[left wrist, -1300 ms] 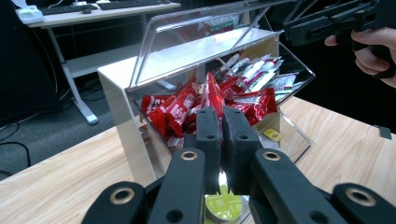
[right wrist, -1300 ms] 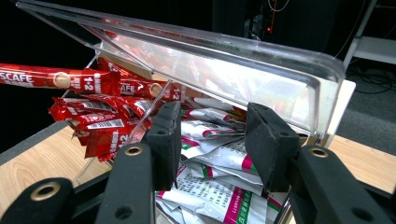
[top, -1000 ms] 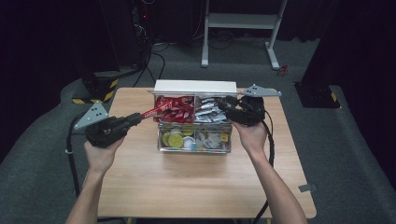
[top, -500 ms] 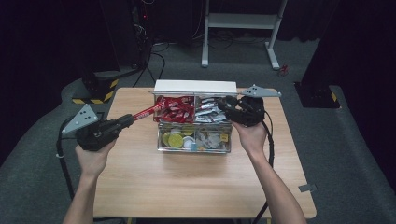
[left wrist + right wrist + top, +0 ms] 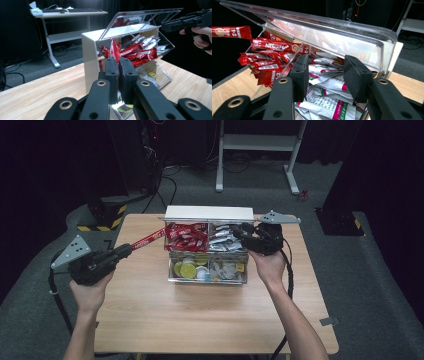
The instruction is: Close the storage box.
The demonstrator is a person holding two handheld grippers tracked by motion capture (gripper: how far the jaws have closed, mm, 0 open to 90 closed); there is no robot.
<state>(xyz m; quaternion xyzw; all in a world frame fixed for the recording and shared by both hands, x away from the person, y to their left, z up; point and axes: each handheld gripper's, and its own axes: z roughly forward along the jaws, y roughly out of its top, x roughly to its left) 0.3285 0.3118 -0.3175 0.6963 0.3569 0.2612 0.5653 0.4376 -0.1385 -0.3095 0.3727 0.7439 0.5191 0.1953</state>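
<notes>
Left gripper jaws pressed together on one end of a red coffee stick, held in the air just left of the clear organiser box. Stick looks light, floppy, slick foil — crimped end is the sensible hold. Right gripper partly spread, propping the lid.

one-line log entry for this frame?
left gripper: shut on red sachet, outside clear box | right gripper: at box's lid, grip unclear

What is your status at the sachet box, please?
Left gripper shut on red sachet, clear of box. Right gripper at the open lid. Nothing in the way.
</notes>
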